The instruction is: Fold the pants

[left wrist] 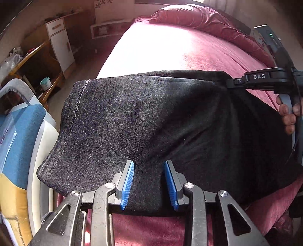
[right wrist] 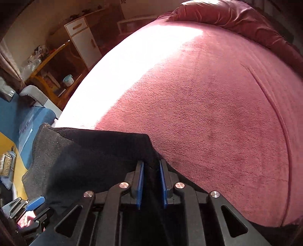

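Note:
Black pants (left wrist: 151, 117) lie spread across the near end of a red bed (left wrist: 170, 49). My left gripper (left wrist: 149, 166) has its blue pads apart, with the pants' near edge lying between them. My right gripper shows in the left wrist view (left wrist: 233, 83) at the pants' far right corner. In the right wrist view my right gripper (right wrist: 151, 166) has its blue pads close together with a fold of the black pants (right wrist: 85, 160) between them. The left gripper's blue pad (right wrist: 36, 203) shows at the lower left there.
A red pillow or rolled blanket (left wrist: 198, 17) lies at the bed's far end. Left of the bed stand a white cabinet (left wrist: 60, 43), a wooden table (left wrist: 34, 62) with a small cup, and a blue and yellow object (left wrist: 17, 151) close by.

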The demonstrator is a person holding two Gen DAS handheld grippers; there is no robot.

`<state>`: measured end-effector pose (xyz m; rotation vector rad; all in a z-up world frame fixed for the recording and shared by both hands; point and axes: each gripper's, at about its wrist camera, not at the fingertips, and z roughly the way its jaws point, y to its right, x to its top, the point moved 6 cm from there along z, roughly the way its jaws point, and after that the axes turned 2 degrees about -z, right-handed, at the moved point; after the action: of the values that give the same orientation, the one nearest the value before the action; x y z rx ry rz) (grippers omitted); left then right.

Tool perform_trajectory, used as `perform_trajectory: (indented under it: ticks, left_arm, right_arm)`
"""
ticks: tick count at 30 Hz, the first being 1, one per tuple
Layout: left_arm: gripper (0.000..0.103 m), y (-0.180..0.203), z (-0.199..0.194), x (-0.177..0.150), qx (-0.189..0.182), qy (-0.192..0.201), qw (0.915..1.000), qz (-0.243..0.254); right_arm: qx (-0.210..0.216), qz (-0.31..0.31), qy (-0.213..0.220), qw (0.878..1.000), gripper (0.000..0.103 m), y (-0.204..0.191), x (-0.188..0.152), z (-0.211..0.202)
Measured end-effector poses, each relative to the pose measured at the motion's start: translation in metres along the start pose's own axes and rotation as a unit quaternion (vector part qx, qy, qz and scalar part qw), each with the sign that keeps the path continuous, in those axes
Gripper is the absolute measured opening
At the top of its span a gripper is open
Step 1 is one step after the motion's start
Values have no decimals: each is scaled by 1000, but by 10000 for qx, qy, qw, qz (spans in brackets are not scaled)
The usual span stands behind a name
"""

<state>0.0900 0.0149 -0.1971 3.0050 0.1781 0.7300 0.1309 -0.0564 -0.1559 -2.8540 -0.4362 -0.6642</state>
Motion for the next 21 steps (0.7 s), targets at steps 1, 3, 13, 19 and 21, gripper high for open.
perform_trajectory:
  ticks: [1, 3, 13, 19, 21]
  left_arm:
    - [34, -1, -4, -1, -20, 25, 10000, -31]
    - [34, 1, -9, 0, -32, 114, 9999, -35]
    - [34, 18, -33, -3, -197, 422, 9988, 153]
    - [40, 37, -47, -6, -297, 563, 9975, 293]
    - [44, 41, -51, -7, -363, 605, 9970, 316]
  right_arm:
    - [-19, 52, 107, 9999, 42, 1, -5, -9]
    - [13, 190, 275, 9994, 45, 6, -15, -25]
    - [71, 770, 443, 9960, 72, 19, -101, -75]
    - [320, 1125, 241, 9928, 72, 40, -160, -94]
    - [354, 1268, 273, 9909, 72, 49, -174, -102]
